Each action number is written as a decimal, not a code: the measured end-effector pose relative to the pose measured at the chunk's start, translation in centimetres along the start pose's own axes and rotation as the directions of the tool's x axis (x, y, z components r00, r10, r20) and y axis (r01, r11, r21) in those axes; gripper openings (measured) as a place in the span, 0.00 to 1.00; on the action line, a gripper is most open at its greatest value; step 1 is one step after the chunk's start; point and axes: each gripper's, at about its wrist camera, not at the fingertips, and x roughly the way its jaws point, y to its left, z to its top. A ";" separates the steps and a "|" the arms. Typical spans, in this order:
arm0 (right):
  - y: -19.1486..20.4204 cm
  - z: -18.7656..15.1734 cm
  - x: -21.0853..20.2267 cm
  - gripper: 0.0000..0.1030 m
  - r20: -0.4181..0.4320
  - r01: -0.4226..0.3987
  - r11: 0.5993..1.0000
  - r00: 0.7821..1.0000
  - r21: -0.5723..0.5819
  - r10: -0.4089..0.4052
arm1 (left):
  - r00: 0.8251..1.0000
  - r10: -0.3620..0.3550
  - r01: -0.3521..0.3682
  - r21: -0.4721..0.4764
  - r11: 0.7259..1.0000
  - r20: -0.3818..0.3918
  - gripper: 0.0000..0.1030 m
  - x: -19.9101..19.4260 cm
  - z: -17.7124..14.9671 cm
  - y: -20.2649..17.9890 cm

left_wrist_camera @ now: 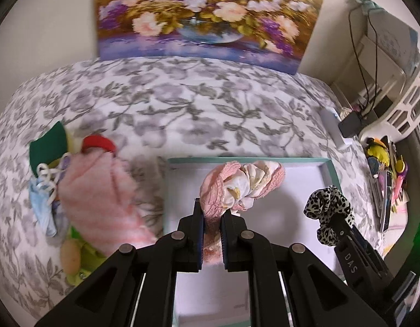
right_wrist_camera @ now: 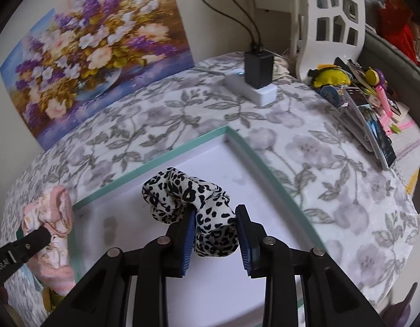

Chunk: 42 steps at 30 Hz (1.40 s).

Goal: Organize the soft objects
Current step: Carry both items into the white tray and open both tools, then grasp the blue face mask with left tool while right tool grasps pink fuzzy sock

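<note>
We see a big worktop [left_wrist_camera: 182, 103] covered with a white cloth that has grey flowers and leaves on it. A large flower painting [left_wrist_camera: 207, 13] leans on the wall at the back of it. In the middle lies a flat white tray [right_wrist_camera: 182, 169] with a green rim. To the left of the tray sits a pile of soft things, and the biggest is a fluffy pink cloth [left_wrist_camera: 101, 199]; a green piece [left_wrist_camera: 46, 147], a red piece [left_wrist_camera: 98, 141] and a light blue piece [left_wrist_camera: 43, 212] poke out around it. At the right edge of the worktop is a white basket [left_wrist_camera: 400, 103], and near it lies a heap of small bright toys [left_wrist_camera: 387, 169]. A black charger [right_wrist_camera: 258, 68] stands on a white box [right_wrist_camera: 260, 92] near the back, with wires going up. Our left tongs [left_wrist_camera: 212, 215] are squeezed tight on a pink and cream scrunchie [left_wrist_camera: 242, 185], which hangs over the left part of the tray, near its far rim. Our right tongs [right_wrist_camera: 215, 223] hold a black and white spotted scrunchie [right_wrist_camera: 188, 199] between the blue pads [right_wrist_camera: 189, 239], above the white middle of the tray. The left pad presses on it. The right pad just touches its side.
</note>
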 end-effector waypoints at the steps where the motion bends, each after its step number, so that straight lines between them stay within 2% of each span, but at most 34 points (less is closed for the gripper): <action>1: -0.2 0.2 -0.1 0.31 0.003 0.002 1.000 1.000 0.000 -0.002 | 1.000 -0.003 0.003 0.004 1.000 -0.001 0.10 0.2 0.1 -0.4; 4: -0.3 0.7 -0.6 0.34 0.019 0.009 1.000 1.000 -0.018 -0.009 | 1.000 -0.027 0.027 0.013 1.000 -0.012 0.15 0.6 0.3 -1.1; 5: -0.3 0.8 -0.8 0.43 0.024 0.011 1.000 1.000 -0.026 -0.010 | 0.999 -0.033 0.033 0.014 0.999 -0.015 0.26 0.7 0.3 -1.3; 6: -0.2 0.9 -1.0 0.55 0.031 0.013 0.999 0.999 -0.035 -0.012 | 0.999 -0.034 0.034 0.015 0.999 -0.017 0.44 0.7 0.3 -1.4; 8: 0.0 1.0 -1.5 0.68 0.048 0.018 0.998 0.999 -0.055 -0.015 | 0.999 -0.030 0.030 0.013 0.999 -0.022 0.64 0.7 0.2 -1.4; 10: 0.4 1.0 -1.7 0.70 0.048 0.026 0.997 0.999 -0.077 -0.022 | 0.999 -0.037 0.037 -0.010 0.999 -0.024 0.66 0.6 0.2 -0.8; 12: 0.6 0.9 -1.7 0.83 0.039 0.035 0.996 0.999 -0.088 -0.031 | 0.999 -0.036 0.035 -0.029 0.999 -0.025 0.72 0.6 0.3 -0.2; 13: 0.7 0.8 -1.6 0.86 0.033 0.033 0.995 0.999 -0.090 -0.030 | 0.999 -0.027 0.026 -0.039 0.999 -0.023 0.75 0.6 0.3 0.1; 14: 0.7 0.8 -1.4 0.92 0.023 0.028 0.996 0.999 -0.090 -0.026 | 1.000 -0.018 0.017 -0.050 0.999 -0.022 0.80 0.7 0.3 0.5; 15: 0.7 0.7 -1.2 0.99 0.013 0.024 0.996 1.000 -0.089 -0.023 | 1.000 -0.013 0.012 -0.059 0.998 -0.022 0.82 0.8 0.3 0.8; 17: 0.6 0.6 -0.8 1.00 -0.010 0.015 0.996 1.000 -0.083 -0.016 | 1.000 0.000 -0.001 -0.083 0.997 -0.019 0.83 1.1 0.3 1.6; 21: 0.5 0.1 0.2 1.00 -0.056 0.037 0.995 0.998 -0.088 -0.042 | 1.000 0.018 -0.021 -0.129 0.991 -0.019 0.92 1.7 0.2 3.2; 27: 0.2 -0.1 0.8 1.00 -0.096 0.044 0.996 0.994 -0.072 -0.051 | 0.999 0.024 -0.029 -0.178 0.984 -0.028 0.92 2.1 0.2 4.6; 35: 1.1 -0.3 0.8 1.00 -0.119 0.077 0.991 0.989 -0.105 -0.090 | 0.998 0.062 -0.057 -0.197 0.979 0.023 0.92 0.4 0.8 6.3; 42: 3.9 -0.5 -0.6 1.00 -0.101 0.038 0.989 0.993 -0.141 -0.053 | 0.995 0.082 -0.064 -0.266 0.962 0.057 0.92 -2.0 1.3 10.2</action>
